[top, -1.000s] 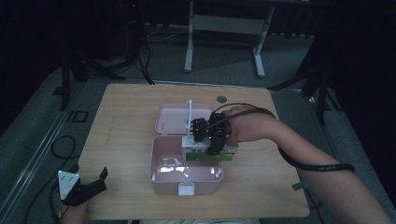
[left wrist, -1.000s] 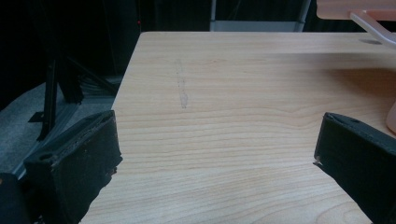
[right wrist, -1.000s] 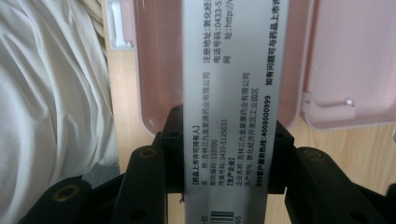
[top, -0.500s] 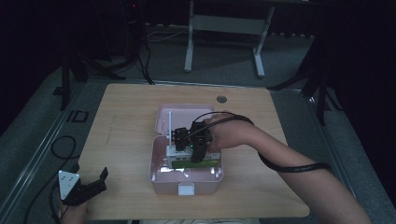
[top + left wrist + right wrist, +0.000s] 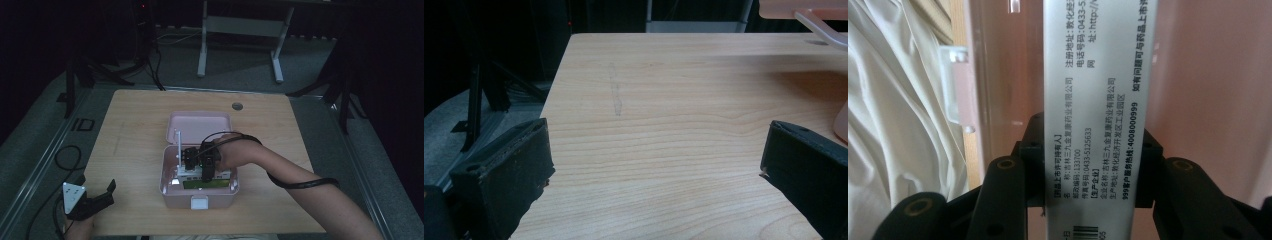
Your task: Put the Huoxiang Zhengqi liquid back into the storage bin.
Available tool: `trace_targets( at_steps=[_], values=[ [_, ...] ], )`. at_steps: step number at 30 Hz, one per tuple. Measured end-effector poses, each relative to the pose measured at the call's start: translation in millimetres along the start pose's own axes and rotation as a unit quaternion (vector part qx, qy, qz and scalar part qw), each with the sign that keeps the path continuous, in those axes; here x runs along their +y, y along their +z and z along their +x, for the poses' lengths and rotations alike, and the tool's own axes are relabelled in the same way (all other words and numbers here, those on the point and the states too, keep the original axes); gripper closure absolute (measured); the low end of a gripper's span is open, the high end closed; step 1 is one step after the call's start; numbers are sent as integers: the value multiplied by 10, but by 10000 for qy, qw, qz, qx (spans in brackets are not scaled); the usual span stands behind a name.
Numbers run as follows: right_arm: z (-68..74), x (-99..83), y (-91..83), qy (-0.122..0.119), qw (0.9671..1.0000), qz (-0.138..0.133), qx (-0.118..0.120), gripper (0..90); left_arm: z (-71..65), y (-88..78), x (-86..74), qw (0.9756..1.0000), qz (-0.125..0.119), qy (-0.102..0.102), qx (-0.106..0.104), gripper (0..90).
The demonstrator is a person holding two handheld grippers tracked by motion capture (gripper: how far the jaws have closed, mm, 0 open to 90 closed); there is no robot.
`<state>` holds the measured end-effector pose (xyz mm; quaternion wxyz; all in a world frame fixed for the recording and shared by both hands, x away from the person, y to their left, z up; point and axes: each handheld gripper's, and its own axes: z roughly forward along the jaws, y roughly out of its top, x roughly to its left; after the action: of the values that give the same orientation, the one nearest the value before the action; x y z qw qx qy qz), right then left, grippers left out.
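Medicine carton [image 5: 1095,100]: slim printed cardboard box, judged light, stiff along its edges, crushable on the broad faces; best gripped across the narrow sides. Location: inside the open pink case [image 5: 172,187], mid-worktop [image 5: 300,130]. Right gripper [image 5: 1093,165]: fingers clenched on carton. Left gripper [image 5: 97,199]: near-left corner, fingers released.

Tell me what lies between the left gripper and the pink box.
Bare wooden table. The left gripper sits at the near left corner, apart from the pink box; the high view and the left gripper view show nothing on that stretch.
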<state>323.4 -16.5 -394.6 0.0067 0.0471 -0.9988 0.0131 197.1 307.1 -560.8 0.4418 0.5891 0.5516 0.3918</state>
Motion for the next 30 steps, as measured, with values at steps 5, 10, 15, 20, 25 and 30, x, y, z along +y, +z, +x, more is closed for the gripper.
trace_targets(
  at_steps=[5, 10, 15, 20, 25, 30],
  values=[
    [-27, -50, 188, 14, 9999, -22, 120, 618, -1, 2, 0, 10000, 4, -1, -1, 4],
    [-47, -89, 295, 46, 9996, -86, 247, 617, -1, 2, 0, 10000, 3, -2, 3, 4],
    [-64, -116, 403, 39, 9996, -85, 269, 617, 0, 2, 1, 10000, 16, 6, -1, 4],
    [-93, -134, 543, 36, 9995, -68, 316, 617, -1, 2, 0, 10000, 13, 5, -5, 4],
    [-113, -154, 654, 41, 9994, -8, 357, 615, 2, 2, 1, 10000, 11, -3, -22, 4],
    [-120, -159, 712, 35, 9993, -29, 368, 613, 1, 3, 1, 10000, 15, 8, -20, 4]
  ],
)
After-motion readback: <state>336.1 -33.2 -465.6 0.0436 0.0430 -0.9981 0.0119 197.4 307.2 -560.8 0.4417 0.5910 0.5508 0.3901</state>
